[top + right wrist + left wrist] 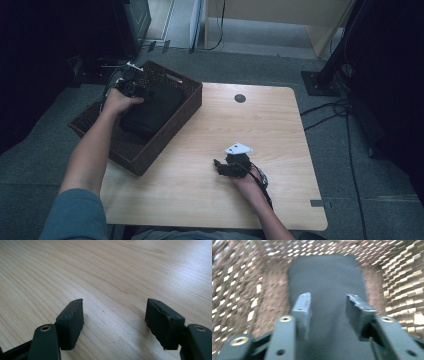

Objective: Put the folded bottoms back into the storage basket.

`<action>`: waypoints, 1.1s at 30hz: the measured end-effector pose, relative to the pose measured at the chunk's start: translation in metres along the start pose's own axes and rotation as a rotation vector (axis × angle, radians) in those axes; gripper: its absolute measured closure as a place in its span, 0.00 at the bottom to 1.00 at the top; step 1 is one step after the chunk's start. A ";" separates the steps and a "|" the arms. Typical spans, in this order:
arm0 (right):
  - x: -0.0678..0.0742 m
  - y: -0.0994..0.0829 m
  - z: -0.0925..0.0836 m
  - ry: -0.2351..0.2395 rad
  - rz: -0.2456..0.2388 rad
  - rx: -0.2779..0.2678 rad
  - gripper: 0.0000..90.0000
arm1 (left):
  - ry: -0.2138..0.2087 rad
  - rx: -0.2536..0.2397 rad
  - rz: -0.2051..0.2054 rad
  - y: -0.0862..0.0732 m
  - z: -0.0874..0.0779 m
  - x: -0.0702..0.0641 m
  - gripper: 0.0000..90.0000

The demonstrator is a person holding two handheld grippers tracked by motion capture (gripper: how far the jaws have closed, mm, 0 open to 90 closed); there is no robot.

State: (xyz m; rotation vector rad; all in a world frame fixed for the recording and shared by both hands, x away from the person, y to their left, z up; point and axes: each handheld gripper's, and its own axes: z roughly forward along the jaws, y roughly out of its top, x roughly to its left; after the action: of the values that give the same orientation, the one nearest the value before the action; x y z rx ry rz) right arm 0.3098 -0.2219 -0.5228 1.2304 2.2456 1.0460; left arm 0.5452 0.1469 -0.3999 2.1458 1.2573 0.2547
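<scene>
Over the wicker basket [145, 155] at the table's left edge, I find my left gripper [328, 305] held with its jaws spread; nothing sits between the pads. That view is blurred, but directly beyond the jaws lies a folded black cloth [325, 277], apart from the pads as far as I can judge. In the high view the left gripper [131, 89] is over the basket's far-left part, with the black cloth [152, 110] just beside it, resting on the basket floor and taking up most of the middle. The brown woven walls [402, 282] surround the cloth on all visible sides.

On the bare wooden table [105, 272], my right gripper [113, 315] stands with jaws spread wide, empty, the grain of the tabletop showing between them. In the high view the right gripper [231, 165] sits on the tabletop near the front, its grey three-cornered plate on top, well apart from the basket. A round dark grommet [240, 98] marks the table's far side.
</scene>
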 end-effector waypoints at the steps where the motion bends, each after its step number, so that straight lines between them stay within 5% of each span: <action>1: 0.000 0.000 0.000 0.000 0.000 0.000 0.35 | -0.001 -0.006 0.000 0.002 0.000 -0.003 0.64; 8: 0.000 0.000 0.000 0.001 0.000 0.000 0.35 | -0.003 -0.006 0.019 0.004 0.017 -0.019 0.68; 18: 0.000 0.000 0.000 0.001 -0.001 0.000 0.34 | 0.003 -0.003 -0.028 -0.016 0.046 -0.012 0.69; 24: 0.000 0.000 0.000 0.001 -0.002 0.001 0.34 | -0.005 0.027 -0.006 -0.026 0.055 -0.010 0.62; 27: 0.000 0.000 0.000 0.001 -0.001 0.000 0.34 | 0.003 0.005 0.024 -0.030 0.056 -0.012 0.59; 31: 0.000 0.000 0.000 0.000 -0.002 0.001 0.34 | -0.022 -0.033 -0.033 -0.038 0.057 -0.007 0.59; 33: 0.000 0.000 0.000 0.000 -0.003 0.001 0.34 | -0.015 -0.029 -0.022 -0.037 0.056 -0.008 0.59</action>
State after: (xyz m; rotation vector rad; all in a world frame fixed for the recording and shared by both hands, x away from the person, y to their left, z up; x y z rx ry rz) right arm 0.3096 -0.2217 -0.5228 1.2274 2.2474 1.0436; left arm 0.5402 0.1295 -0.4656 2.1050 1.2602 0.2455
